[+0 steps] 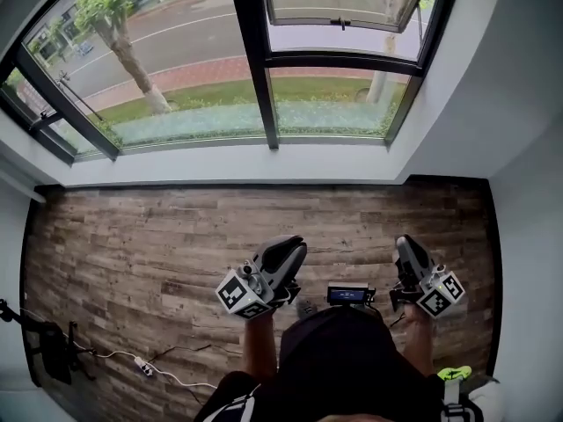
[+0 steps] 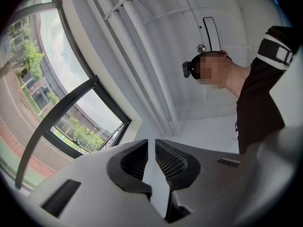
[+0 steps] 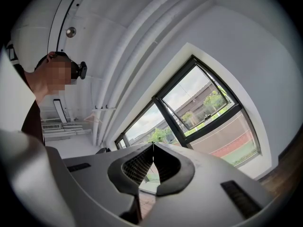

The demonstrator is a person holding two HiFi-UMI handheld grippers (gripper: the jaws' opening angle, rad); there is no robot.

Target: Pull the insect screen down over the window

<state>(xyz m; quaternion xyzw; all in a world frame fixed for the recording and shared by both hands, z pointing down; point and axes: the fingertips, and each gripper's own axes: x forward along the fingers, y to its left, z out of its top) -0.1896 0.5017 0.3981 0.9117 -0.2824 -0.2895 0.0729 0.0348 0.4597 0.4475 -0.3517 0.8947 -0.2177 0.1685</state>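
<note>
Screen is not in sight; it may be rolled up above the bare window (image 1: 202, 69), well across the wood floor (image 1: 158, 236). Nearly closed jaws could miss its handle or slip off. Left gripper (image 1: 295, 251) jaws stand a little apart, holding nothing. Right gripper (image 1: 406, 246) jaws touch at the tips, empty.

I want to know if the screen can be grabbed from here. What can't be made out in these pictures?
- The insect screen and its pull: in no view; the head view's top edge cuts off the top of the window.
- Left gripper view: the body of the left gripper hides part of the window's lower edge.
- Head view: the small black device at the person's waist has a display too small to read.
</note>
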